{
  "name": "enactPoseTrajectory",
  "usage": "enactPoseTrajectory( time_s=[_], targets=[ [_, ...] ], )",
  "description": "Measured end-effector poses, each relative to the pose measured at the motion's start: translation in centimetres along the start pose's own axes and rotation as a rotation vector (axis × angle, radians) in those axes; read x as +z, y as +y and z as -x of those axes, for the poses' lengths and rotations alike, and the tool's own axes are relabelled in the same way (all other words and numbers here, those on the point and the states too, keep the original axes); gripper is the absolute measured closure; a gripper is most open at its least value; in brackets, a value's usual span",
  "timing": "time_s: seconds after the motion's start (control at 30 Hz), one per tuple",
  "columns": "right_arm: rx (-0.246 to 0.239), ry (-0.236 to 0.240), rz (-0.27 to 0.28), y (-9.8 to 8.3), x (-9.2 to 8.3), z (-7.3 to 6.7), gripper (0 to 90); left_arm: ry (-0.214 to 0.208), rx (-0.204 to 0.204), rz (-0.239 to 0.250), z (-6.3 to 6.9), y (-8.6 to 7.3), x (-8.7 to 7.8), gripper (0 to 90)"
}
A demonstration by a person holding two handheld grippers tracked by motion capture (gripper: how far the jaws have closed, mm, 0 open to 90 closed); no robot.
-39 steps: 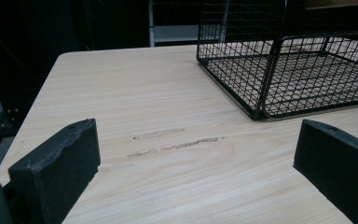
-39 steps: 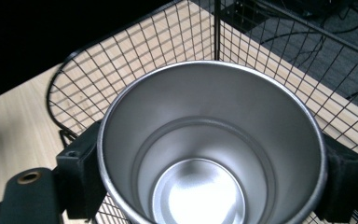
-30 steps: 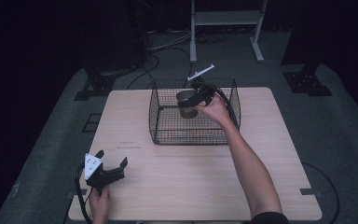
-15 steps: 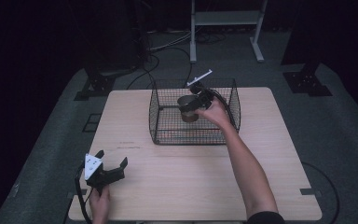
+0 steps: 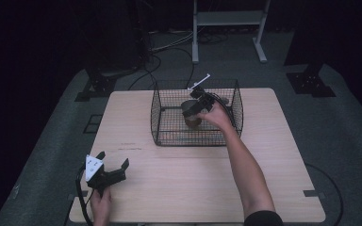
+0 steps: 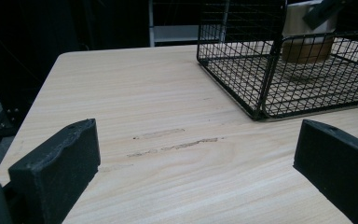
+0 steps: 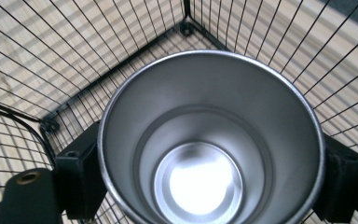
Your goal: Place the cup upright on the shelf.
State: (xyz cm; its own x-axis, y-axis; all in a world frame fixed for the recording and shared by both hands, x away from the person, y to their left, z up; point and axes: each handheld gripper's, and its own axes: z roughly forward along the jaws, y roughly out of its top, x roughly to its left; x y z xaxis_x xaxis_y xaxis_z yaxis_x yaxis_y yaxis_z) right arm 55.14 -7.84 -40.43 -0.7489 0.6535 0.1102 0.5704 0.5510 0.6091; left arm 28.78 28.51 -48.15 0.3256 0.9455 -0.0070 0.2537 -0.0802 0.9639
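Observation:
A steel cup with a shiny inside sits upright between the jaws of my right gripper, which is shut on its sides. In the high view the right gripper reaches down into the black wire basket with the cup low inside it. Whether the cup touches the basket floor I cannot tell. The left gripper view shows the cup through the mesh of the basket. My left gripper rests at the table's front left corner. Its jaws stand open around bare wood.
The light wooden table has bare room in front of and to the right of the basket. Faint scuff marks lie ahead of the left gripper. Behind the table stand a white metal frame and floor cables.
My right hand has lowered the cup from the basket's rim deeper into the basket. The left gripper has stayed where it was.

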Motion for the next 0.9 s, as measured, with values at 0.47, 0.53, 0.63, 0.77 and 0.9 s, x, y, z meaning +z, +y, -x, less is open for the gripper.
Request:
enactPoseTrajectory(
  time_s=[0.47,0.53,0.63,0.77,0.9],
  targets=[
    [0.003,-0.014,-0.069,-0.3,1.3,0.0,14.4,0.0,0.0,0.001,0.0,0.0,0.0,0.0],
    [0.006,-0.012,-0.076,-0.3,1.4,0.1,14.4,-0.001,-0.001,0.002,0.0,0.0,0.0,0.0],
    [-0.002,-0.024,-0.083,-0.4,1.6,-0.1,14.3,0.0,-0.002,0.001,0.0,0.0,0.0,0.0],
    [-0.005,-0.02,-0.082,-0.3,1.6,-0.2,14.0,-0.002,0.0,0.001,0.0,0.0,0.0,0.0],
    [-0.011,-0.011,-0.084,-0.4,1.6,-0.2,13.2,-0.002,0.002,0.0,0.0,0.0,0.0,0.0]
  ],
)
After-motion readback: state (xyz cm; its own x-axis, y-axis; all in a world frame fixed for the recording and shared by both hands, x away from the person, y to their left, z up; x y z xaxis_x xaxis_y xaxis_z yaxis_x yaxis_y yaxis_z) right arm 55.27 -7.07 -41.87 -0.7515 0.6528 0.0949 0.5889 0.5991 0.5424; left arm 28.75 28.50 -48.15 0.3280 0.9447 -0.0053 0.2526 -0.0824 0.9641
